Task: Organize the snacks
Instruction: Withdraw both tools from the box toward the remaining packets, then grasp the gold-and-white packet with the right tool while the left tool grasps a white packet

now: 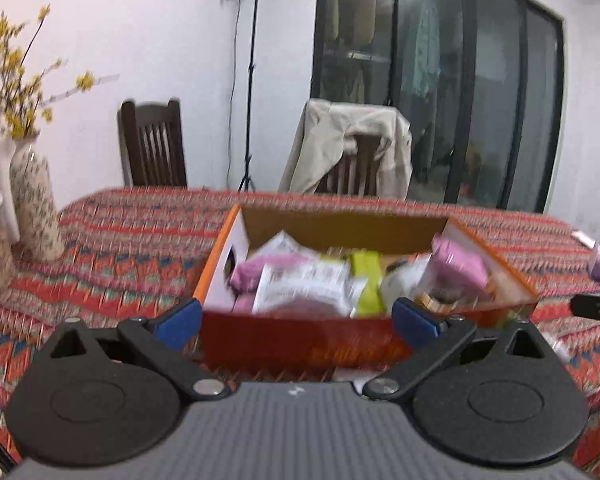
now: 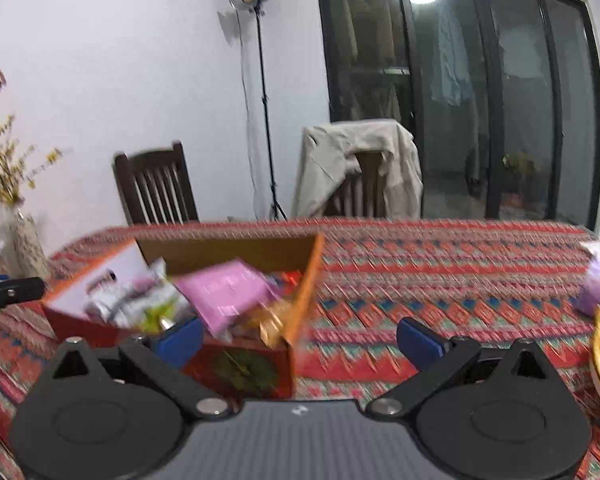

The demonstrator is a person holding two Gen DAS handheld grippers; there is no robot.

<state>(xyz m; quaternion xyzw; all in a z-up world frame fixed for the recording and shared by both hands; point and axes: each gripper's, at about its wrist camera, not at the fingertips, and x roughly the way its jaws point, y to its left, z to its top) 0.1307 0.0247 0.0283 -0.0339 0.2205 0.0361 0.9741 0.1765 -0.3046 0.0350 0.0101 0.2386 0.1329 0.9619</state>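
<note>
**Sorting snack packets into the open box**

Covering the whole surface, a red patterned woven tablecloth (image 1: 112,248) is seen, and on it stands an open orange-and-red cardboard box (image 1: 300,340) already heaped with snack packets. Among these, a pink plastic packet (image 2: 226,290) and a white printed packet (image 1: 306,286) can be made out, though motion blur hides finer detail. The left gripper (image 1: 296,316) is held just before the box's near wall, its blue-padded fingers spread wide and nothing gripped. The right gripper (image 2: 298,340) is likewise wide apart and empty, near the box's right corner. Packing is judged well advanced; a remaining loose item, perhaps the pale purple bag (image 2: 598,292), would next need fetching.
</note>
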